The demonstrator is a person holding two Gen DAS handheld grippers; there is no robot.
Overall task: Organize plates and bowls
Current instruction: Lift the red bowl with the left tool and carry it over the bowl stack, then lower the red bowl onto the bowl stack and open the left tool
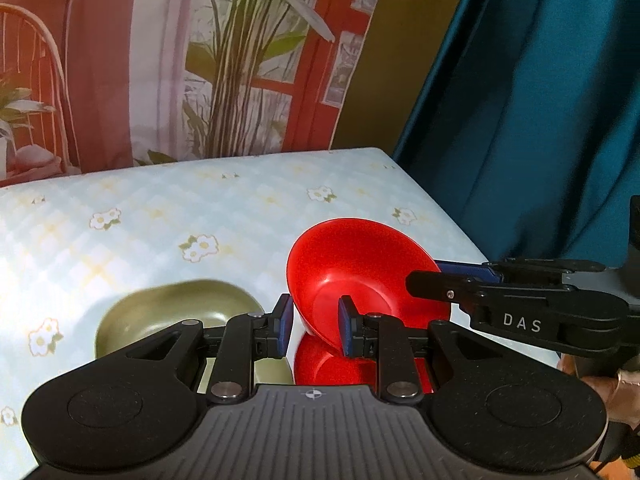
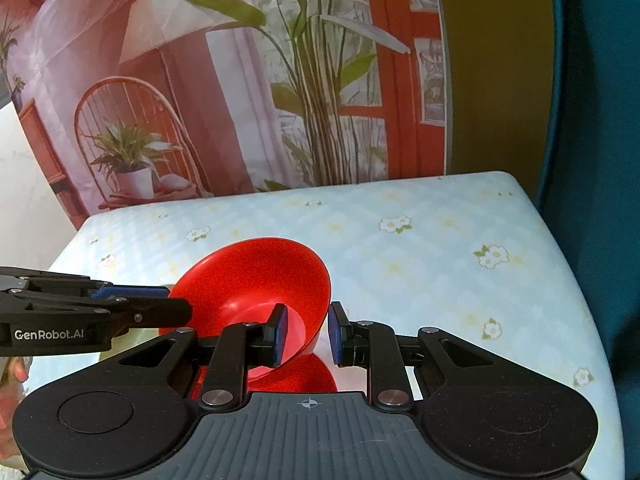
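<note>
Above the flowered tabletop [image 1: 168,208] you are carrying a red bowl [image 1: 360,268] tipped on edge, and both grippers have it by the rim. Your left gripper [image 1: 314,326] is pinching the bowl's wall between its blue pads, one pad outside and one inside, and your right gripper [image 2: 306,334] does the same on the opposite side of the rim, reaching in from the right edge of the left wrist view. A second red dish [image 1: 332,364] sits just below the held bowl, partly hidden by the gripper bodies, and a green bowl [image 1: 176,312] rests on the tabletop to its left. To my eye, the job now is to bring the tilted bowl to where it stacks, likely onto the red dish beneath or into the green one; which of these I cannot tell. Keep both pinches firm and move the two hands as one, since any twist between them could lever the rim out of a pad. Level the bowl before you lower it, set it down centred, then let go one side at a time.
</note>
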